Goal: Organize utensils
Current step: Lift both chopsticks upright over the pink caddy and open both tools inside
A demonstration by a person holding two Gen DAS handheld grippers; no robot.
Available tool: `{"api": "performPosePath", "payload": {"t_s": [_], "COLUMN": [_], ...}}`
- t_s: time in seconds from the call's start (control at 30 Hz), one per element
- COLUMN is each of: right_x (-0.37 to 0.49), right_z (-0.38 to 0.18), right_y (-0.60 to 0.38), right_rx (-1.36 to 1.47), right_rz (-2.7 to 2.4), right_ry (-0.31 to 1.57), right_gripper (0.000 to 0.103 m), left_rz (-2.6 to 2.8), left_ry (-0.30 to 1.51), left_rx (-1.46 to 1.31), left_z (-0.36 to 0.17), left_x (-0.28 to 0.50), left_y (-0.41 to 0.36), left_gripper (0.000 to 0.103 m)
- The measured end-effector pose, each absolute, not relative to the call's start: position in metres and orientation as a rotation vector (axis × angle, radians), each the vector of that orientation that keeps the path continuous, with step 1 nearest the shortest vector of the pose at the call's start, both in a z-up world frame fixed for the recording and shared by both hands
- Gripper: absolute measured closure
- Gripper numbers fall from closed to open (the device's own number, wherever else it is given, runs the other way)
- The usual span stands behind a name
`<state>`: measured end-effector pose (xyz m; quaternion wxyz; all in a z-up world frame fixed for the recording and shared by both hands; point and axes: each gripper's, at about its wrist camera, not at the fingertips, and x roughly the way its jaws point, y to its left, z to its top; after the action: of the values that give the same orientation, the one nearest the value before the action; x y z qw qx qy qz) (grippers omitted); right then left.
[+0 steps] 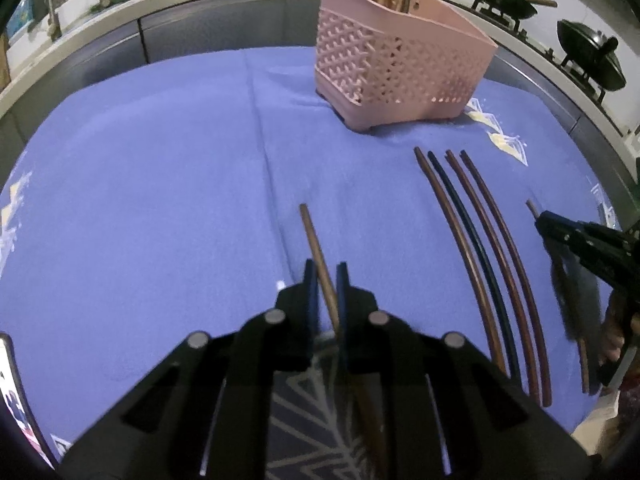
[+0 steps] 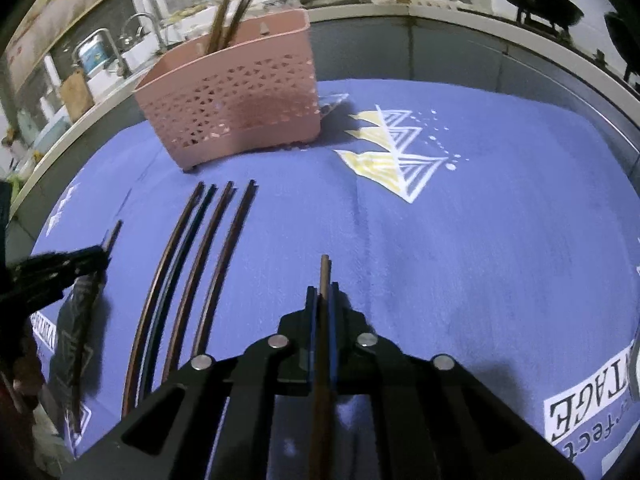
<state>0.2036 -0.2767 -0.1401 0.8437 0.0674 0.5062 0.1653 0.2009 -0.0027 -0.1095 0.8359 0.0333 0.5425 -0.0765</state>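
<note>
In the left wrist view my left gripper [image 1: 325, 276] is shut on a brown chopstick [image 1: 314, 240] that sticks out forward over the blue cloth [image 1: 160, 160]. In the right wrist view my right gripper [image 2: 323, 290] is shut on another brown chopstick [image 2: 325, 270]. Between the two grippers several chopsticks [image 1: 480, 248] [image 2: 192, 260] lie side by side on the cloth. A pink perforated basket [image 1: 400, 60] [image 2: 240, 108] stands at the far side with a few sticks upright in it. Each view shows the other gripper [image 1: 548, 220] [image 2: 96, 258] at its edge.
Behind the table runs a counter with a sink and taps [image 2: 136, 24] on the left. Black woks [image 1: 500, 0] sit on a stove at the back right. The cloth carries a white and yellow triangle print [image 2: 392, 156]. A flat bright-edged object [image 1: 12, 392] lies at the near left.
</note>
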Motion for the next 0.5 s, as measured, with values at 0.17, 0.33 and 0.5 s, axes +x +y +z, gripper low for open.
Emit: {"api": "performPosePath", "payload": {"t_s": [0.17, 0.33, 0.5], "right_x": [0.201, 0.193, 0.182], "right_z": [-0.133, -0.102, -0.062], "right_y": [-0.281, -0.290, -0.295], "right_rx": [0.183, 0.222, 0.271], "right_rz": [0.361, 0.369, 0.401], "right_ry": [1.038, 0.933, 0.808], "right_gripper": [0.098, 0.098, 0.098], "left_rz": [-0.156, -0.183, -0.226], "left_ry": [1.157, 1.125, 1.036], "left_rx": [0.103, 0.051, 0.007], "left_z": [-0.110, -0.090, -0.052], "left_x": [0.207, 0.201, 0.191], "left_y": [-0.013, -0.012, -0.013], "left_gripper": [0.096, 0.096, 0.097]}}
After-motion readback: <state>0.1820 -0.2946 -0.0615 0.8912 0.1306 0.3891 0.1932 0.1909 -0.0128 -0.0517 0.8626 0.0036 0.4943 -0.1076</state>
